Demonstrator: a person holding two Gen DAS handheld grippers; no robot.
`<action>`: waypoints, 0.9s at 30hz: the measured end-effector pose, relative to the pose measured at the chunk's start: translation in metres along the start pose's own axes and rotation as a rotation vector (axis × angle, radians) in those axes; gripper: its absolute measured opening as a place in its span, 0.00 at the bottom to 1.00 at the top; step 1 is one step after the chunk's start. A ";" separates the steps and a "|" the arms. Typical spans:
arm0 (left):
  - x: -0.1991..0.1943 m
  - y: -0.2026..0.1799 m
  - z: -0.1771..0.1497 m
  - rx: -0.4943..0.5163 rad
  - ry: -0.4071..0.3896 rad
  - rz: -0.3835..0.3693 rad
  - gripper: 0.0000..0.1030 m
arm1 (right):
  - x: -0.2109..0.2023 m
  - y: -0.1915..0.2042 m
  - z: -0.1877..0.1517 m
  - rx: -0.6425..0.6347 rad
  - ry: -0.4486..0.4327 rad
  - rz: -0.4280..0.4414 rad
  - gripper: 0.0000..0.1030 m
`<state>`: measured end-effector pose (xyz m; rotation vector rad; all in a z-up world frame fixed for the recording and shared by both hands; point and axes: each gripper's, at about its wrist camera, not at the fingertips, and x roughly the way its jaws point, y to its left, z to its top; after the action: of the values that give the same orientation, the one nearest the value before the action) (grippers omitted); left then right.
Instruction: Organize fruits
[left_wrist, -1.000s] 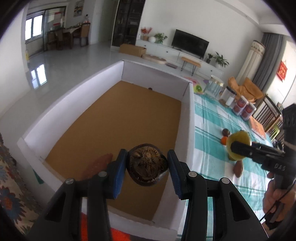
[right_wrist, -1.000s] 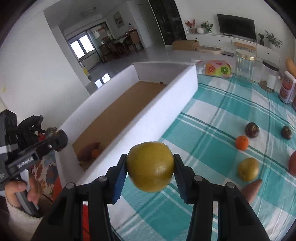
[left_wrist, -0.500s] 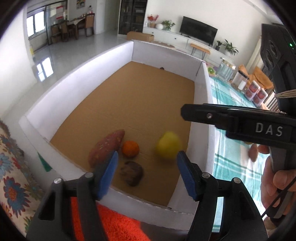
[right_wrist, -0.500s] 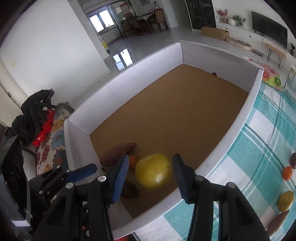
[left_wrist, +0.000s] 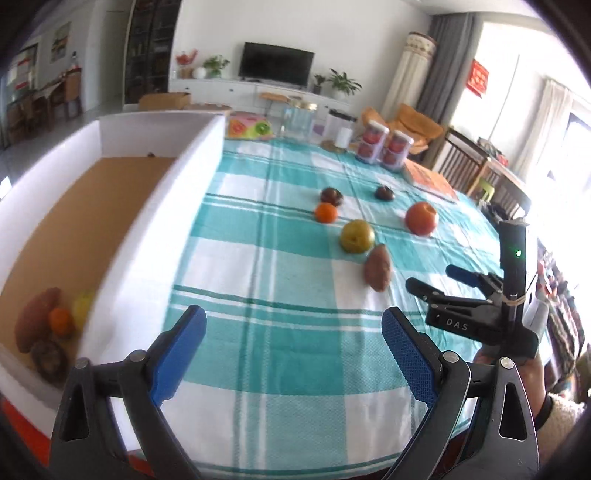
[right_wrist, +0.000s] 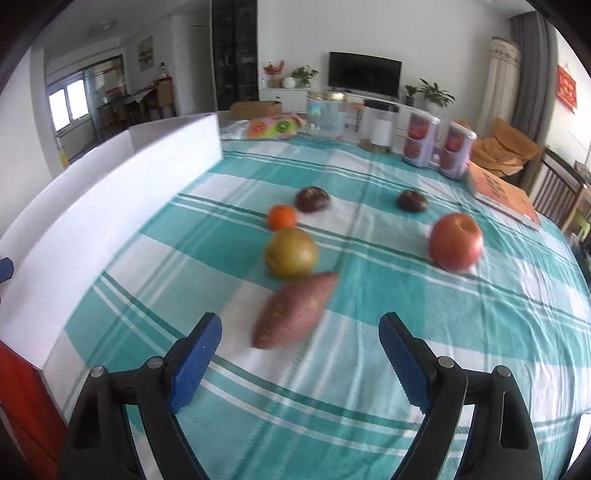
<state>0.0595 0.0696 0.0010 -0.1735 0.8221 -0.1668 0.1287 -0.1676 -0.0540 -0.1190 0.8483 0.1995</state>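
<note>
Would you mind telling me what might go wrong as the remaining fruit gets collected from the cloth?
1. The sweet potato lies touching the pear; closing on one could knock the round pear rolling.
2. The orange sits right beside a dark fruit, so the fingers may pinch both.
3. The right gripper and left gripper work close together and could collide.
</note>
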 end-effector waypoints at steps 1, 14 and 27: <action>0.017 -0.003 -0.001 0.020 0.023 -0.001 0.94 | 0.003 -0.017 -0.008 0.028 0.004 -0.038 0.84; 0.107 0.006 -0.001 0.013 0.099 0.115 0.94 | 0.025 -0.086 -0.034 0.168 0.088 -0.095 0.91; 0.116 -0.008 -0.007 0.113 0.105 0.191 0.98 | 0.026 -0.087 -0.034 0.173 0.087 -0.077 0.95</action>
<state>0.1312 0.0364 -0.0845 0.0203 0.9262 -0.0428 0.1401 -0.2552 -0.0940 0.0017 0.9426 0.0486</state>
